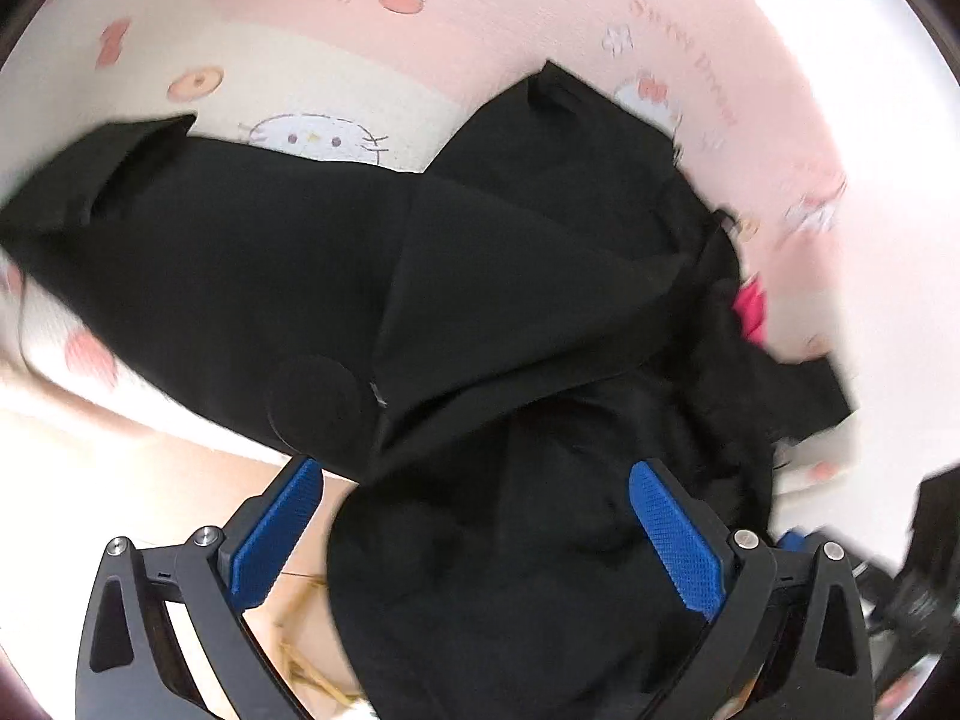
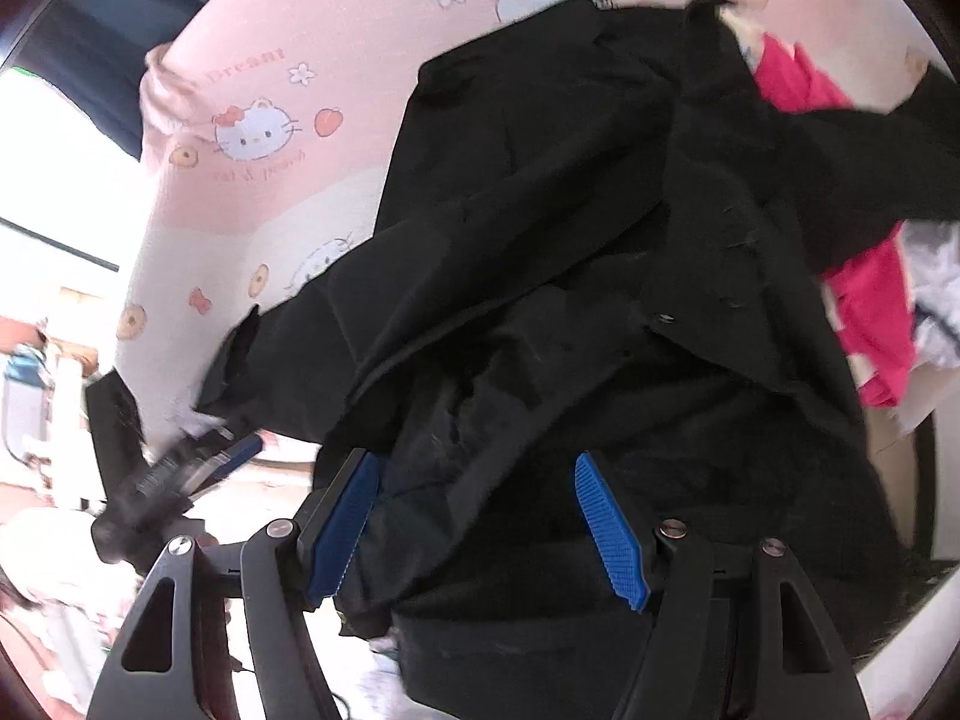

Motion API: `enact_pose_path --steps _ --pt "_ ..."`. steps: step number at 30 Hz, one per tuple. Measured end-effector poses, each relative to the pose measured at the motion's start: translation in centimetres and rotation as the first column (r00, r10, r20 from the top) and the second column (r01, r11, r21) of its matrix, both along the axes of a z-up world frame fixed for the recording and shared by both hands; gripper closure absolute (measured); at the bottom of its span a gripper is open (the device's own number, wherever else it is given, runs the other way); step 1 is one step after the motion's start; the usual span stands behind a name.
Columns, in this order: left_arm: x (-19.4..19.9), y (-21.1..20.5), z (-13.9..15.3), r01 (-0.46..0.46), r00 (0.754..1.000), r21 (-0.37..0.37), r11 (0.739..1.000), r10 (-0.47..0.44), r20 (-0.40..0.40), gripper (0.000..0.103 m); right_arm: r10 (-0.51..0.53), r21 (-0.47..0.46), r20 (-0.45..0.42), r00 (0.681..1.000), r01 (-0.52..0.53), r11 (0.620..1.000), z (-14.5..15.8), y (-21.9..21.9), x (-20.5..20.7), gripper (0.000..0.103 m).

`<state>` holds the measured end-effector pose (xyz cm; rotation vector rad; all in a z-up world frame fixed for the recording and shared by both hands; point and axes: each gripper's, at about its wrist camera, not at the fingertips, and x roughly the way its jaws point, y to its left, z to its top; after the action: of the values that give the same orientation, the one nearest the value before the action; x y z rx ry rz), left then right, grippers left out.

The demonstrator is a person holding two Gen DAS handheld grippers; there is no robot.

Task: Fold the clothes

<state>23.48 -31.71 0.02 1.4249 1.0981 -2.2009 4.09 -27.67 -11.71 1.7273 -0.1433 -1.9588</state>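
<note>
1. Our left tongs [image 1: 474,522] stand wide apart, with black cloth of the jacket [image 1: 252,276] lying between the blue pads [image 1: 672,534] but not pinched. The left pad sits off the hem, over bare floor or bed edge; we cannot tell which.

2. Our right tongs [image 2: 480,522] are likewise apart, and the jacket [image 2: 540,240] bunches between and under them, slack, with nothing clamped.

3. Ahead of both tongs the jacket sprawls crumpled across the pink sheet [image 1: 510,12], sleeves out to either side, panels lapped over one another. It does not lie folded.

4. Risk: closing here could catch several layers at once, since the cloth between the pads is heaped. A lift would then drag the whole bundle instead of one edge.

5. Risk: black on black hides seams and hems, so we may take a sleeve for the body.

6. Risk: beyond the right tongs, far right, a red garment [image 2: 870,312] lies under the jacket's edge; a pull could carry it along.

7. Both views are blurred, so aim is uncertain.
</note>
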Motion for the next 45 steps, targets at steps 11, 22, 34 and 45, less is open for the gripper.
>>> enact_pose_path --steps 11,22,34,45 --pt "-3.1 3.6 -3.3 0.376 0.924 -0.321 0.869 -0.327 0.196 0.0 -0.07 -0.083 0.204 0.976 0.089 0.993 -4.5 -3.2 -4.8 0.035" --pt "-2.5 0.8 -5.7 0.32 0.944 -0.274 0.907 -0.282 0.168 0.011 0.079 -0.004 0.278 0.957 -0.081 0.997 -9.2 -6.9 -5.9 0.035" --pt "-1.5 0.9 -8.3 0.316 0.942 -0.184 0.931 -0.284 0.181 0.043 0.027 -0.06 0.306 0.952 -0.009 0.998 -11.1 -11.6 -6.5 0.035" --pt "0.9 -2.2 -9.2 0.186 0.978 -0.04 0.982 -0.181 0.104 0.049 -0.042 0.018 0.306 0.951 0.039 0.999 -17.2 -12.8 -5.8 0.054"
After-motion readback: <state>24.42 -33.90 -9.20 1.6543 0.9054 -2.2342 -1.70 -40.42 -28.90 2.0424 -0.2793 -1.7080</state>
